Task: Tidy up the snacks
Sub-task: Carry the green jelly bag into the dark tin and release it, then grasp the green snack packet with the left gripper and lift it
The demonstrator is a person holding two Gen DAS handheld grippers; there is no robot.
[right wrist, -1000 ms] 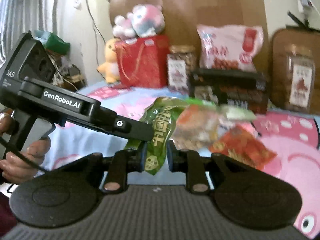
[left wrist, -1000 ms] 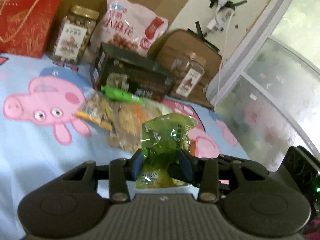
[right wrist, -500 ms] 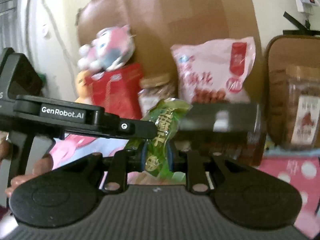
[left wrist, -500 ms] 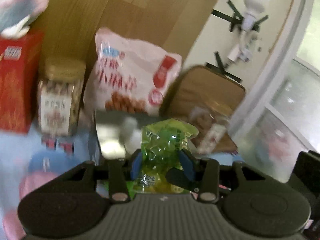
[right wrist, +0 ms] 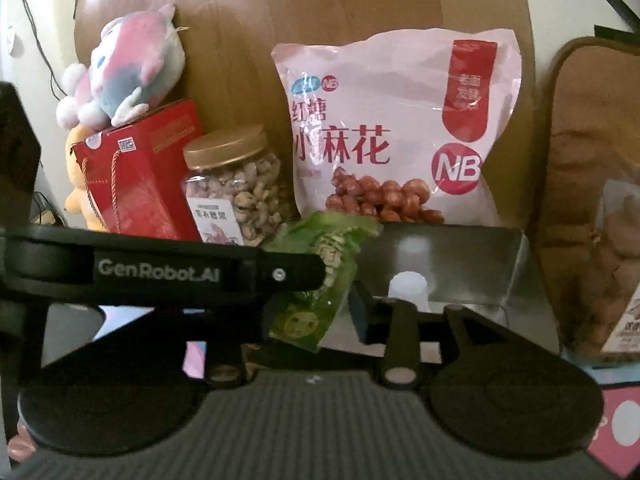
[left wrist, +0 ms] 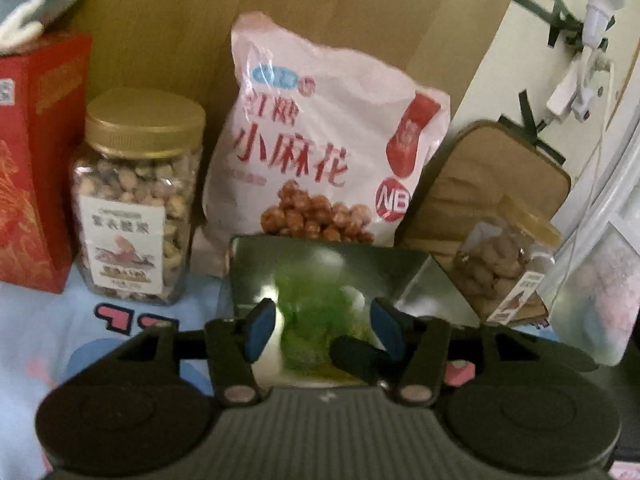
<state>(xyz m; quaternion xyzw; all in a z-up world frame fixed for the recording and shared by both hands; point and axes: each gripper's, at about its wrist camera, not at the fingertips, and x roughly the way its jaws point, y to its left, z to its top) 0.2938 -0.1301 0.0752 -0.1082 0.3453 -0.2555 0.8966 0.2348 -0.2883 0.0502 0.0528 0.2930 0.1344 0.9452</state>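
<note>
A green snack packet [left wrist: 320, 328] shows blurred between the spread blue pads of my left gripper [left wrist: 322, 326], above the open dark box [left wrist: 424, 276] with a shiny inside. My left gripper is open. In the right wrist view the green packet [right wrist: 316, 280] hangs in front of the box [right wrist: 480, 264]. My right gripper [right wrist: 312, 316] is open; its right pad stands clear of the packet and its left finger is hidden behind the left gripper's body [right wrist: 160, 272].
Behind the box stand a pink snack bag [left wrist: 320, 160], a gold-lidded nut jar [left wrist: 136, 200], a red gift box [left wrist: 36, 160] and a second jar [left wrist: 504, 260] on the right. A plush toy [right wrist: 128, 68] sits on the red box. A wooden board is the backdrop.
Both grippers moved forward to the dark box and opened. The green packet, held in both before, is now loose between the spread pads, blurred.
</note>
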